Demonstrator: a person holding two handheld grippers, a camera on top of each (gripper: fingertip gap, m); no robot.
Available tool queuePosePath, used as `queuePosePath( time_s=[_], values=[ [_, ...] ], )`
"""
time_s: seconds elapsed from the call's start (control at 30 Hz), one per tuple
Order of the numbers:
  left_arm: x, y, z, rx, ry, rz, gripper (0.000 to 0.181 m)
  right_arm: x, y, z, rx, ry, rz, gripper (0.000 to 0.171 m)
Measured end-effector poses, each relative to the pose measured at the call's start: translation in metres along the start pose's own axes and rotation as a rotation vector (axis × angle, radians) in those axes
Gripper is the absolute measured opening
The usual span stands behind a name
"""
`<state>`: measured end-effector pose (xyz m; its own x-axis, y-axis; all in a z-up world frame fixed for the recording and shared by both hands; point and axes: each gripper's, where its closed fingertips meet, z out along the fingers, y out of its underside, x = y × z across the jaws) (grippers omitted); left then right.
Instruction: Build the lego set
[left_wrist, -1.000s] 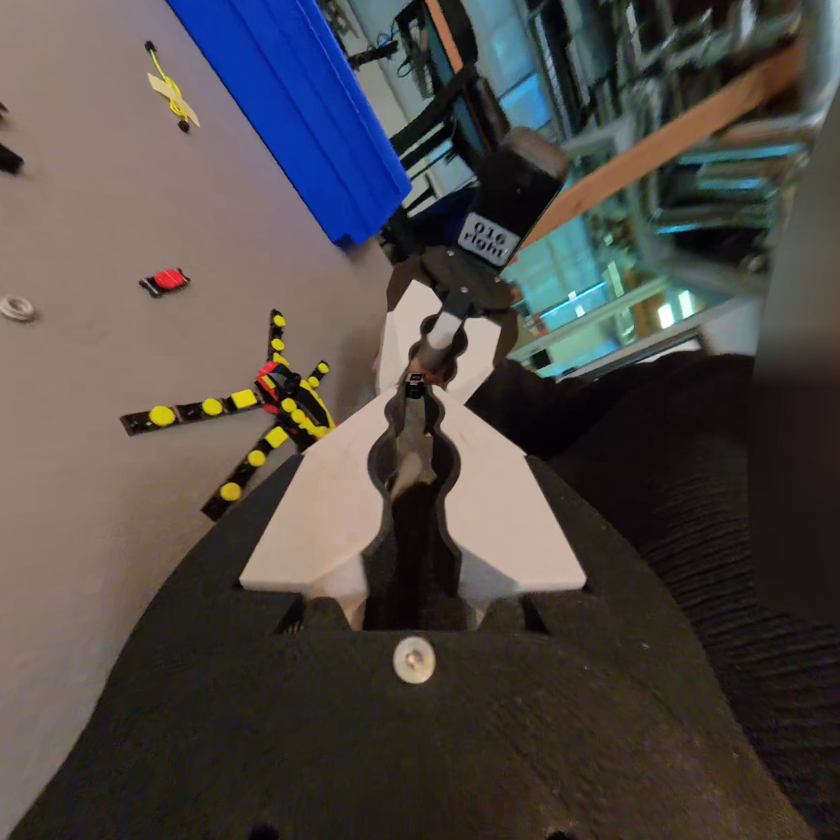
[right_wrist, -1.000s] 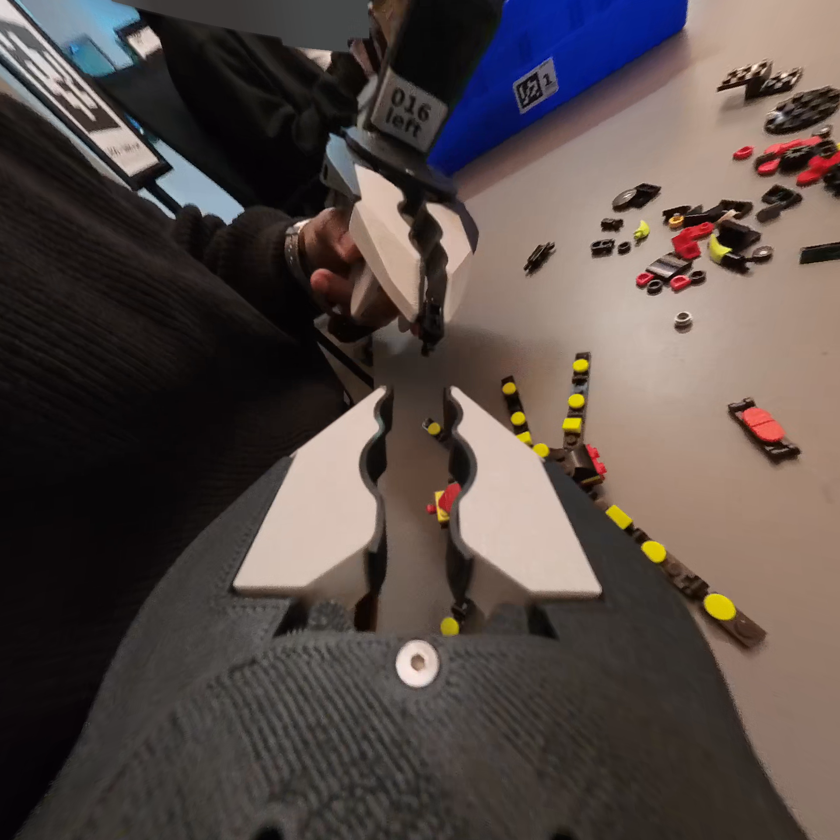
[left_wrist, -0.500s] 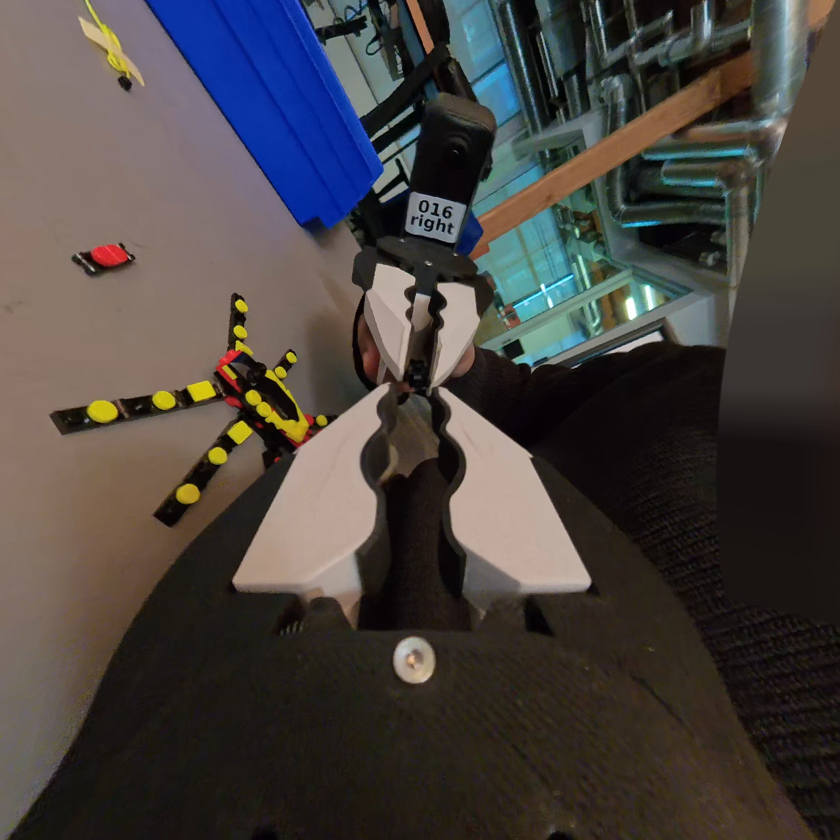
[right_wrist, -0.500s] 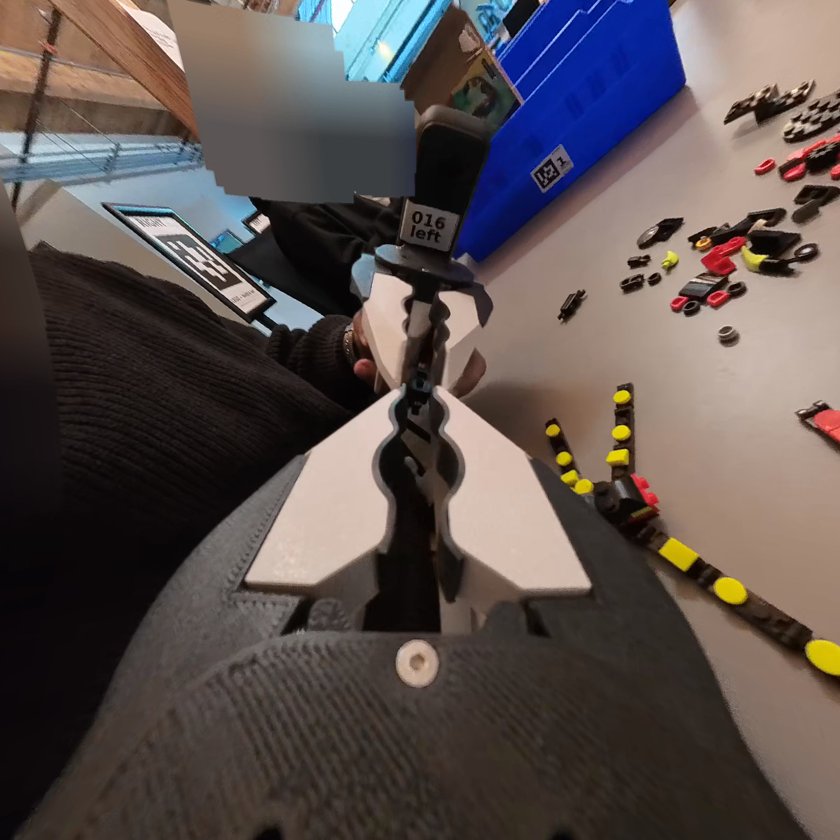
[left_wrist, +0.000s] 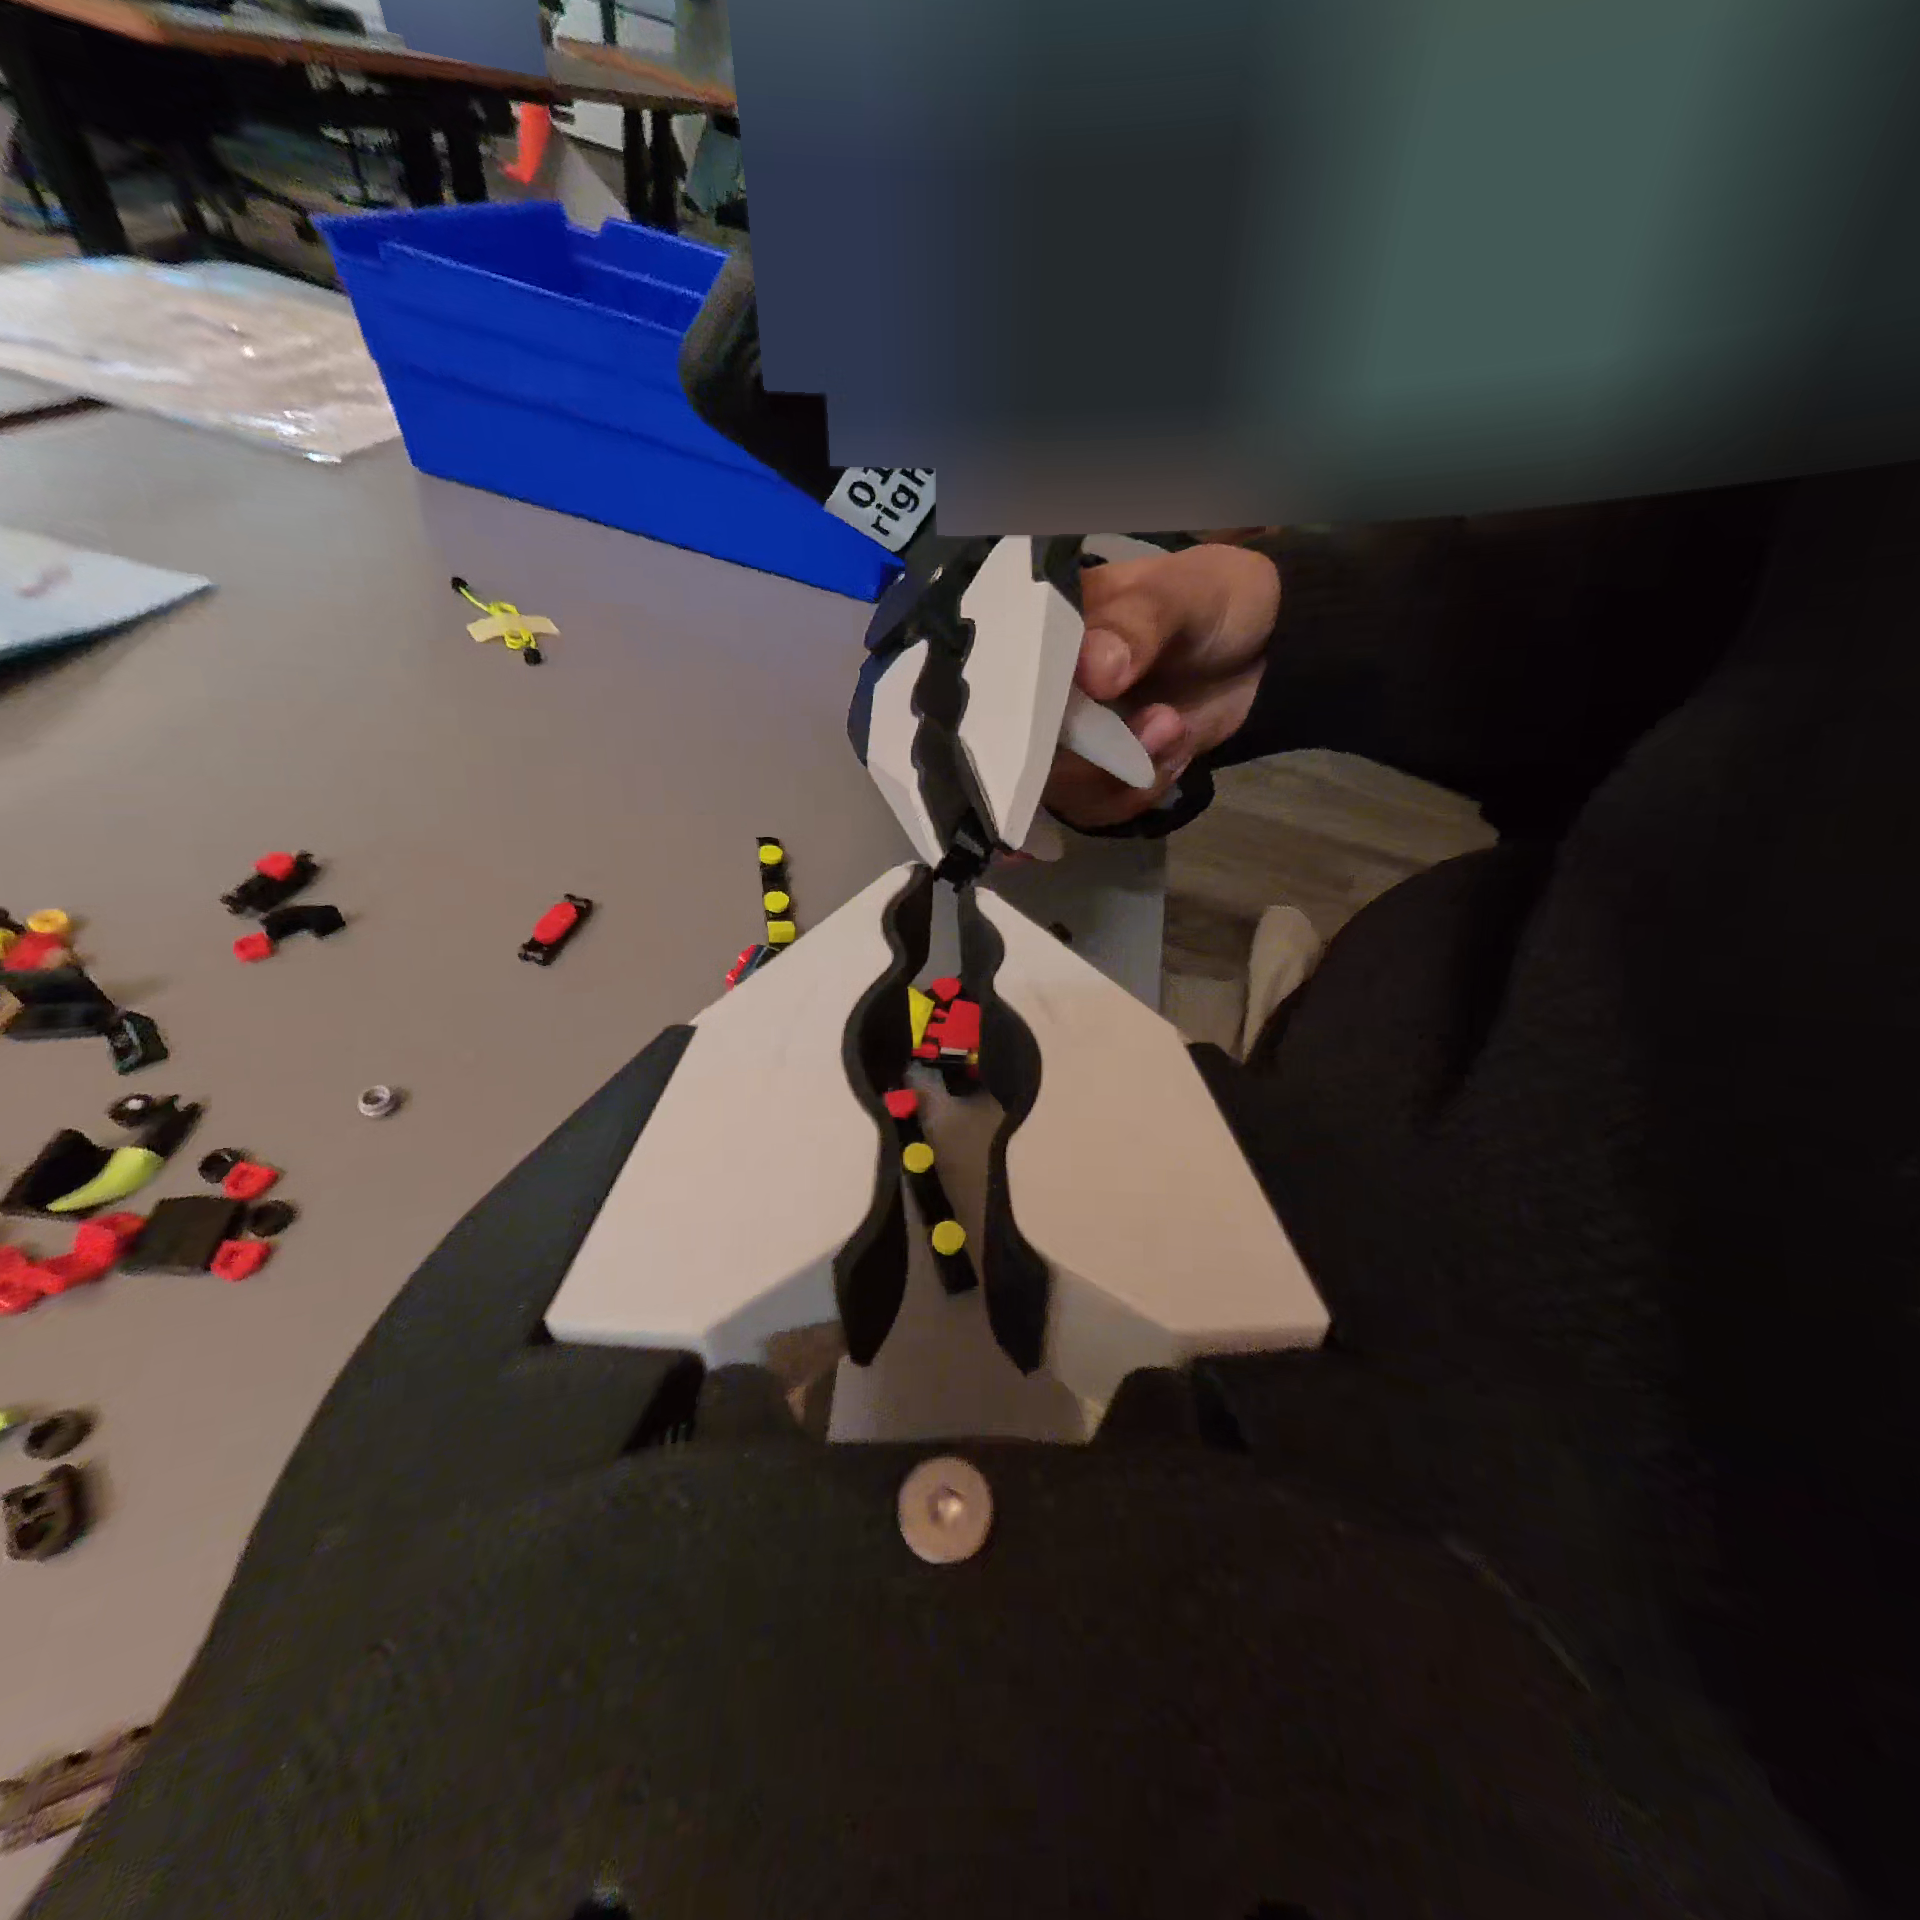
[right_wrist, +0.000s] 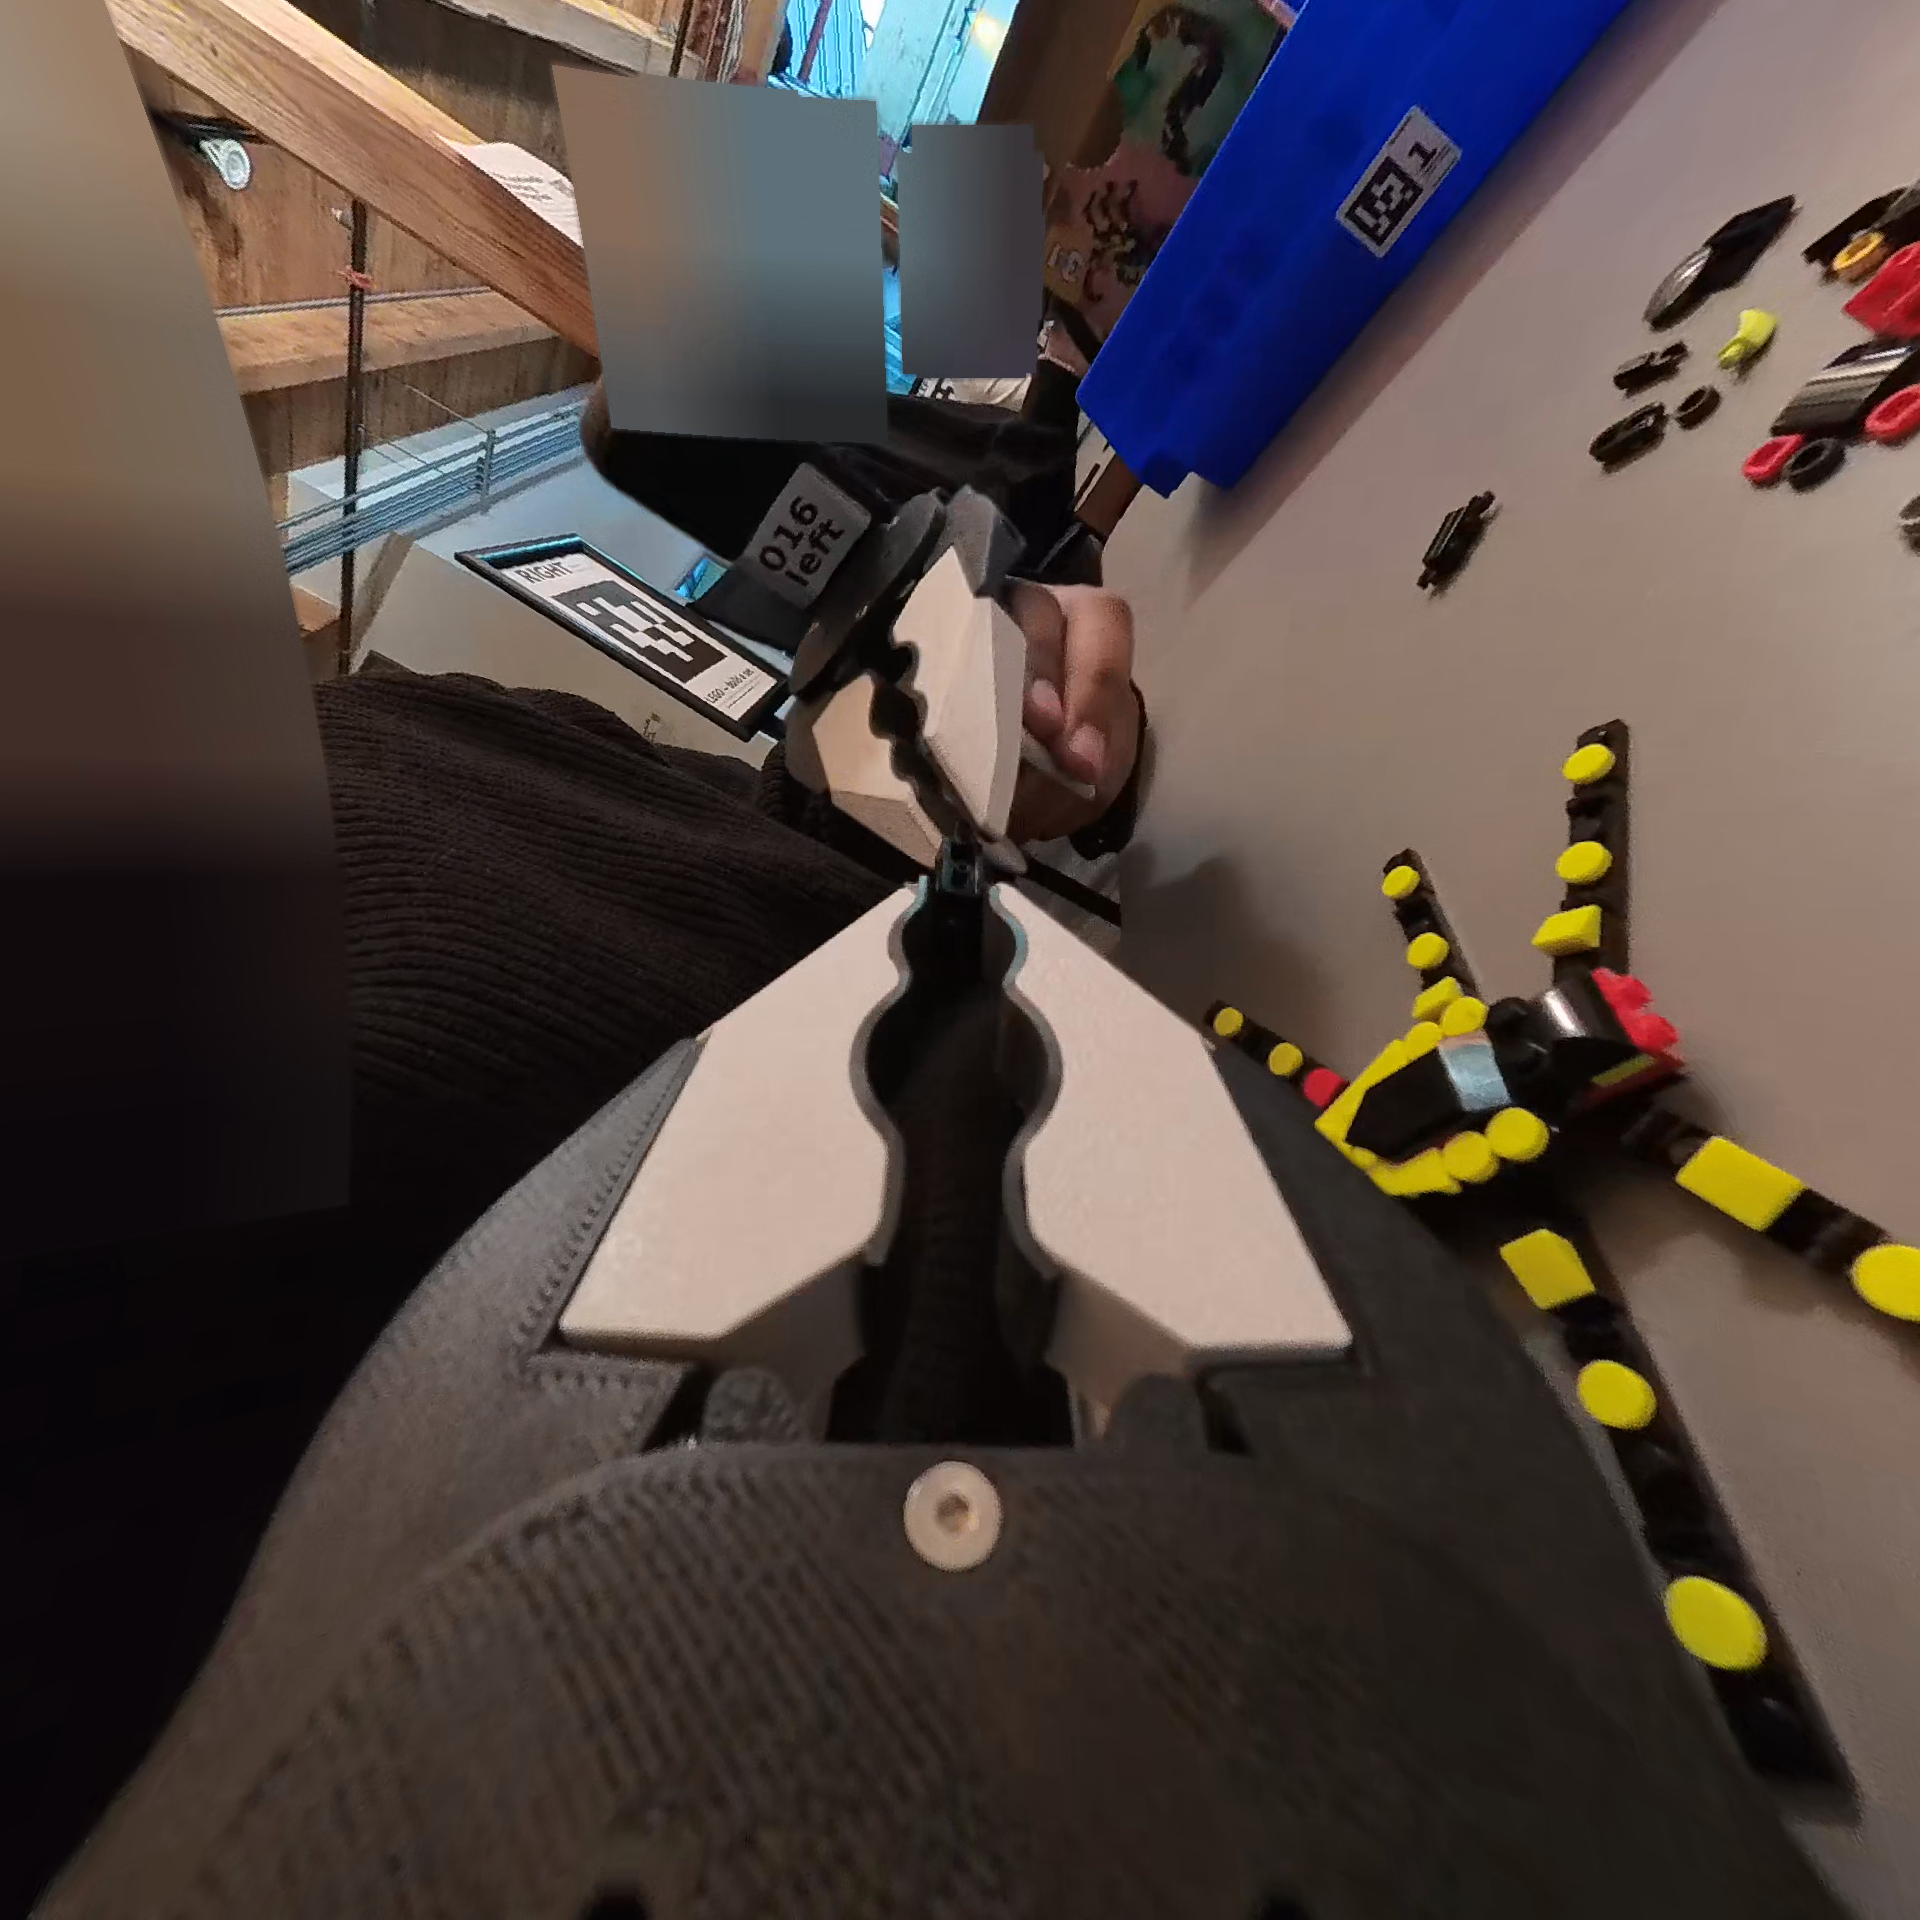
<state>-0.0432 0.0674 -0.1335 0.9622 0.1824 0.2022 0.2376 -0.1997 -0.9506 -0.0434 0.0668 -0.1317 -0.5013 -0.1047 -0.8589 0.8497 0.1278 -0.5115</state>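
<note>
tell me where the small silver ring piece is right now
In the left wrist view the silver ring lies alone on the grey table, left of the left gripper, between the red-topped black piece and the loose parts at the left edge.

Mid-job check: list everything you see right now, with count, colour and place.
Lego model: one, black with yellow and red, on table below the grippers.
Small black piece: one, pinched between both gripper tips.
Loose lego pieces: many, black, red, yellow, scattered on table.
Bin: one, blue, far table edge.
Table: one, grey.
Left hand-held gripper: tips closed on the piece.
Right hand-held gripper: tips closed on the piece.
</note>
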Motion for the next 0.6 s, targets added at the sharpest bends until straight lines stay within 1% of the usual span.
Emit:
queuePosePath(
  time_s=[0.2, 0.37, 0.47, 0.6],
  values=[
    [0.001, 0.006, 0.002, -0.032, -0.029, 0.085, 0.004, 0.001, 0.005, 0.002, -0.026, -0.002, 0.015, 0.007],
    [0.001, 0.008, 0.003, -0.045, -0.043, 0.132, 0.001, 0.003, 0.004, 0.002, -0.018, 0.014, -0.007, 0.007],
    [-0.007, 0.005, 0.001, -0.035, -0.084, 0.126, 0.001, 0.005, -0.005, -0.002, 0.022, 0.046, -0.060, 0.019],
    [-0.012, 0.000, -0.002, -0.005, -0.088, 0.049, 0.000, 0.001, -0.017, -0.010, 0.066, 0.091, -0.206, 0.022]
  ],
)
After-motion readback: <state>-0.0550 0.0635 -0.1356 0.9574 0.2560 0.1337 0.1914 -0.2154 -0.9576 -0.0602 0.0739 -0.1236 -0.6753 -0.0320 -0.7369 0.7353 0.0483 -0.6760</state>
